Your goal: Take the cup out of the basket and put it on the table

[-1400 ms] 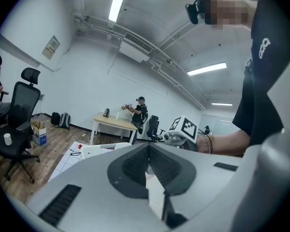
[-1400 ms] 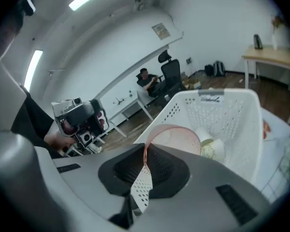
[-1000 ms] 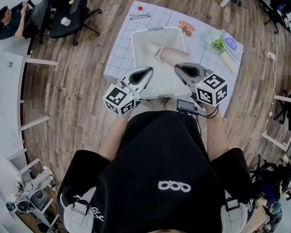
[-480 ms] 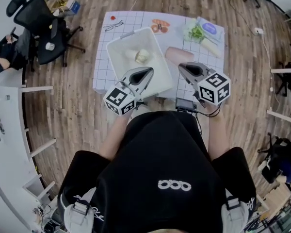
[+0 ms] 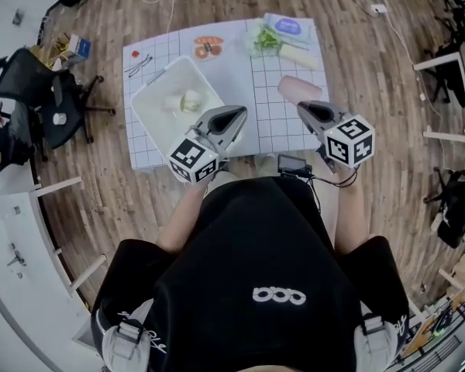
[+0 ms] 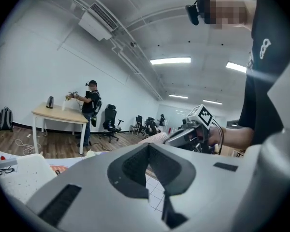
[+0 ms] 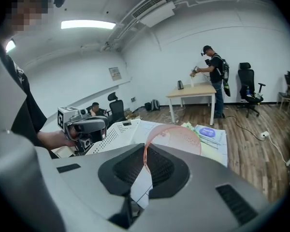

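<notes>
The pink plastic cup (image 5: 297, 91), pinched in the right tongs (image 5: 310, 108), has left the white perforated basket (image 5: 160, 77) and nears the table's (image 5: 271, 126) right edge, ready for setting down; the left tongs (image 5: 235, 115) are closed and empty.

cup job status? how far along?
Done: the cup is out of the basket, over the table to its right. In hand: the right gripper grips its rim. To do: set it down and let go; can't tell if it touches yet.
</notes>
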### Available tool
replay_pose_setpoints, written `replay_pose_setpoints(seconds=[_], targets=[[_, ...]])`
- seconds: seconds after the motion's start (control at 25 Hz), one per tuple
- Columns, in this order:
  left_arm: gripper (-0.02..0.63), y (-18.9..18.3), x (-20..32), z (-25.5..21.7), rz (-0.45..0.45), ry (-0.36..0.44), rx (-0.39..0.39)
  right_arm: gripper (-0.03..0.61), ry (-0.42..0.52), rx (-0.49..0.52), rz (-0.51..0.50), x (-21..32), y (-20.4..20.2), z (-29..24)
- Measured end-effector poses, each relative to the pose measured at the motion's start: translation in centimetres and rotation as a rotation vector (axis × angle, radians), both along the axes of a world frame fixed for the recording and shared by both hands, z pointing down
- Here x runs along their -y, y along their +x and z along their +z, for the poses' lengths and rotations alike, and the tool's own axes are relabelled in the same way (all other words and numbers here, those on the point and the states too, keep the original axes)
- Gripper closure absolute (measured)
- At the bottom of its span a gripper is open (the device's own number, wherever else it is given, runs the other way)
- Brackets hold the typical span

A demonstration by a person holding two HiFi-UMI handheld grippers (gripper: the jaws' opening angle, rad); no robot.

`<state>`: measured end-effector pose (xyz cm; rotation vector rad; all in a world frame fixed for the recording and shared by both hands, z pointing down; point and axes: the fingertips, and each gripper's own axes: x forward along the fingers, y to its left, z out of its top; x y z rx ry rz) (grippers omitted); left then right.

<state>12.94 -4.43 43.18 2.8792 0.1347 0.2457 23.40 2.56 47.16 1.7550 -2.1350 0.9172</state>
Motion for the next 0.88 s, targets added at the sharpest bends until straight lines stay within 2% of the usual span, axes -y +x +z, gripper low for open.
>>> replay_pose_setpoints(seconds=[0.24, 0.4, 0.68, 0.88], targets=[[0.606, 3.6, -2.8, 0.7, 0.083, -0.013, 0.018, 0.545, -0.023, 0.004, 0.093, -3.9, 3.4, 1.1], [0.606, 5.9, -4.5, 1.1, 0.122, -0.015, 0.028, 0.545, -0.069, -0.051, 0.117, -6.0, 5.3, 2.3], [0.606, 9.1, -6.0, 2.2, 0.132, -0.009, 0.048, 0.545, -0.202, -0.185, 0.039, -6.7, 8.5, 6.6], [0.604, 10.8, -6.1, 3.1, 0.098, -0.009, 0.066, 0.545, -0.329, -0.288, -0.077, -5.4, 10.6, 11.0]])
